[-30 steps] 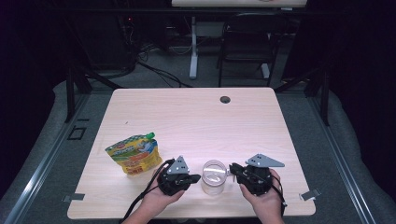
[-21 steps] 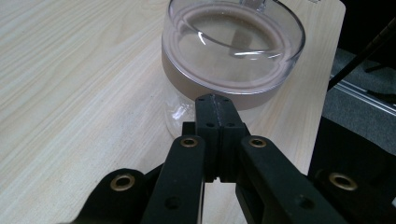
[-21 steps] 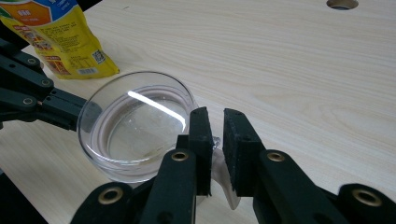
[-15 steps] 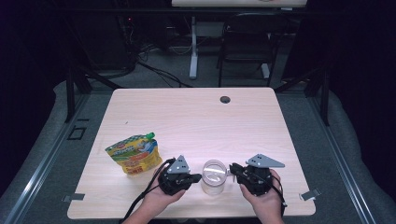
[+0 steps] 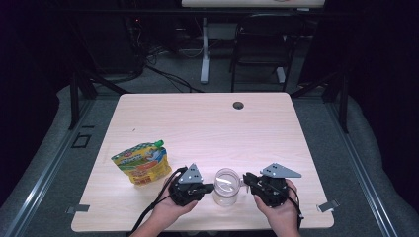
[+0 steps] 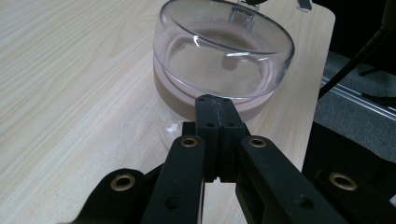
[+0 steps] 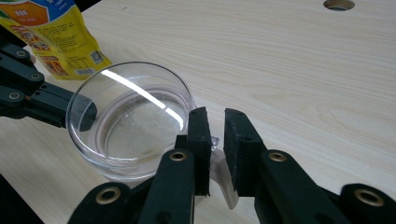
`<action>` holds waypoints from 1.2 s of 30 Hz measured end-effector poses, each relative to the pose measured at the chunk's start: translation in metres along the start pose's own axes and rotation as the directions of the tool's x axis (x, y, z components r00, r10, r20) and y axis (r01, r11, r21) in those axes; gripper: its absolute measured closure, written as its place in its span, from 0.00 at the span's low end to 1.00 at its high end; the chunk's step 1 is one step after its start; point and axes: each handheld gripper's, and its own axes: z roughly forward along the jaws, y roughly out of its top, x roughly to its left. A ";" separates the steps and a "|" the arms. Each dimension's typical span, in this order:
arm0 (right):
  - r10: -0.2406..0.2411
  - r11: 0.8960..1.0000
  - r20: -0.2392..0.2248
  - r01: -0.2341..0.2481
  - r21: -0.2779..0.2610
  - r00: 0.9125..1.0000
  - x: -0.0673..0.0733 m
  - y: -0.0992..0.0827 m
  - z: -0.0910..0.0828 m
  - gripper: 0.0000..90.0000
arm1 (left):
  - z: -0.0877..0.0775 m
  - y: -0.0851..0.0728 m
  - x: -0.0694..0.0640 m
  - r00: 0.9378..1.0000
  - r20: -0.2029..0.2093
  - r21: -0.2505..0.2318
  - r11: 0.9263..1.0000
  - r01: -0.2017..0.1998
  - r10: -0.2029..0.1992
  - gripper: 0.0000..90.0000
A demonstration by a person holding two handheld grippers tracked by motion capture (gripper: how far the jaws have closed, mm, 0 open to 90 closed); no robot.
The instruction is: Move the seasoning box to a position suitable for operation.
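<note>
Glass mug (image 5: 226, 186) sits near the front edge of the bench (image 5: 207, 123), between my two tools. Left tool (image 5: 207, 187) fully closed, holding nothing, tips against the mug wall. Right tool (image 7: 215, 133) has its jaws a narrow gap apart around the handle (image 7: 223, 179); they've just been easing open, so I doubt the grip is firm. Risks: handle slips on lift, or the left tip's push tips the mug. Juice pouch (image 5: 142, 162) well clear.

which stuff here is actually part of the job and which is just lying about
In the job: glass mug, left gripper shut against its side, right gripper around its handle.
Lying about: yellow pouch, table with its hole.
</note>
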 end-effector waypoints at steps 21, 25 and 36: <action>-0.043 0.999 -0.015 0.043 -0.007 0.999 0.004 -0.009 -0.017 0.77 | -0.005 0.010 -0.001 1.000 0.003 -0.002 1.000 -0.012 0.012 1.00; -0.075 0.997 -0.020 0.075 0.002 0.997 0.008 -0.010 -0.020 0.74 | -0.005 0.014 -0.002 1.000 0.002 -0.003 1.000 -0.016 0.016 1.00; -0.170 0.984 -0.017 0.171 0.048 0.985 0.022 -0.016 -0.019 0.61 | -0.008 0.026 -0.005 1.000 -0.003 -0.012 1.000 -0.026 0.026 1.00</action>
